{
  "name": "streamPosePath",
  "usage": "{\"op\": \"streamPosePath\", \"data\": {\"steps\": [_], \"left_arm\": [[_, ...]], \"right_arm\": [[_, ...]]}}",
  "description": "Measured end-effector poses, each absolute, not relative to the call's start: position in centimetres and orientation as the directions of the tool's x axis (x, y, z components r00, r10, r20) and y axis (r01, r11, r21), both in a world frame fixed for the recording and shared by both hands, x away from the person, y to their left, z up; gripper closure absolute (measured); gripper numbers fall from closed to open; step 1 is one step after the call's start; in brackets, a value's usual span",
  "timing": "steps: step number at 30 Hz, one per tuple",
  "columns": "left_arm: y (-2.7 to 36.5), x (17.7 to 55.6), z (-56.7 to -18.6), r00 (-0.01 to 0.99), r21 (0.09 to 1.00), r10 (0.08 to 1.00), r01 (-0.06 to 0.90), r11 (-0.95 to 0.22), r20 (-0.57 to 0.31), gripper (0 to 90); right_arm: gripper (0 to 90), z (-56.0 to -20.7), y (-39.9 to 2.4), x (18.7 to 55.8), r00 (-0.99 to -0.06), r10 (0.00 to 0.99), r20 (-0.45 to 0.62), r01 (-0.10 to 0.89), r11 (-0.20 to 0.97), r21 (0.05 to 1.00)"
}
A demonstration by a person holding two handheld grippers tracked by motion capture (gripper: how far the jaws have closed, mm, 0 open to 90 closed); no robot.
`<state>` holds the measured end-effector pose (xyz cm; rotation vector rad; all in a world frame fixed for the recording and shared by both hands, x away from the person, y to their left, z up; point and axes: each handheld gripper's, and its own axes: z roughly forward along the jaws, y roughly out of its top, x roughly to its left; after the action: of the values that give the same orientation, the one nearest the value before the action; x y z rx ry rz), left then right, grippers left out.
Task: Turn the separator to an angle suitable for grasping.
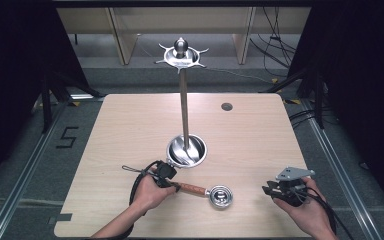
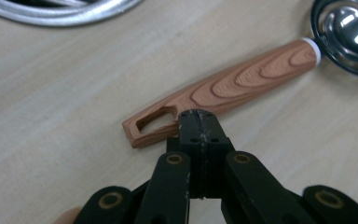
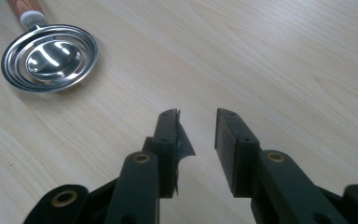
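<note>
A scoop with a wood-grain handle (image 1: pixel 194 189) and a round steel bowl (image 1: pixel 220 195) lies flat on the table, near its front middle. My left gripper (image 1: pixel 175 184) is shut, and its closed tip (image 2: pixel 196 116) rests at the slotted end of the handle (image 2: pixel 242 84), with nothing between the jaws. My right gripper (image 1: pixel 266 190) hovers low at the front right, apart from the scoop. In the right gripper view its jaws (image 3: pixel 196 114) stand open over bare wood, and the scoop's bowl (image 3: pixel 49 58) lies at the upper left.
A tall steel stand (image 1: pixel 184 110) rises from a round dish base (image 1: pixel 186 151) at the table's centre, with hooks around its top (image 1: pixel 181 52). The base rim (image 2: pixel 60 11) lies just beyond the handle. A dark round cap (image 1: pixel 226 106) is set into the far tabletop.
</note>
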<state>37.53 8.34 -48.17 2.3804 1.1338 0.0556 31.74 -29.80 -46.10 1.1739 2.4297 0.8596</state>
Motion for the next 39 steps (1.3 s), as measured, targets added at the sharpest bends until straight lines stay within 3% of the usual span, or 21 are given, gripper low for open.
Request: {"op": "streamPosePath", "data": {"steps": [16,22,32,33,39], "left_arm": [[6.6,39.8,-48.6,0.633,0.493,0.759,0.714,-0.497,-0.151,88.9],[8.1,39.0,-47.9,0.639,0.515,0.754,0.703,-0.491,-0.153,86.1],[14.9,34.1,-46.8,0.566,0.599,0.809,0.706,-0.377,-0.159,66.7],[15.8,33.2,-47.1,0.541,0.616,0.825,0.709,-0.344,-0.162,60.4],[17.5,31.0,-46.9,0.515,0.634,0.836,0.714,-0.297,-0.189,47.4]], "right_arm": [[68.9,-46.3,-29.9,31.8,-0.613,0.79,-0.02,0.6,0.483,0.638],[67.1,-46.3,-30.0,31.8,-0.621,0.784,-0.01,0.6,0.483,0.638],[62.4,-46.2,-29.7,31.8,-0.669,0.744,0.004,0.573,0.511,0.641],[62.4,-46.2,-28.9,31.6,-0.659,0.752,0.014,0.571,0.488,0.66],[66.8,-44.7,-26.9,32.2,-0.716,0.698,-0.02,0.522,0.554,0.649]]}}
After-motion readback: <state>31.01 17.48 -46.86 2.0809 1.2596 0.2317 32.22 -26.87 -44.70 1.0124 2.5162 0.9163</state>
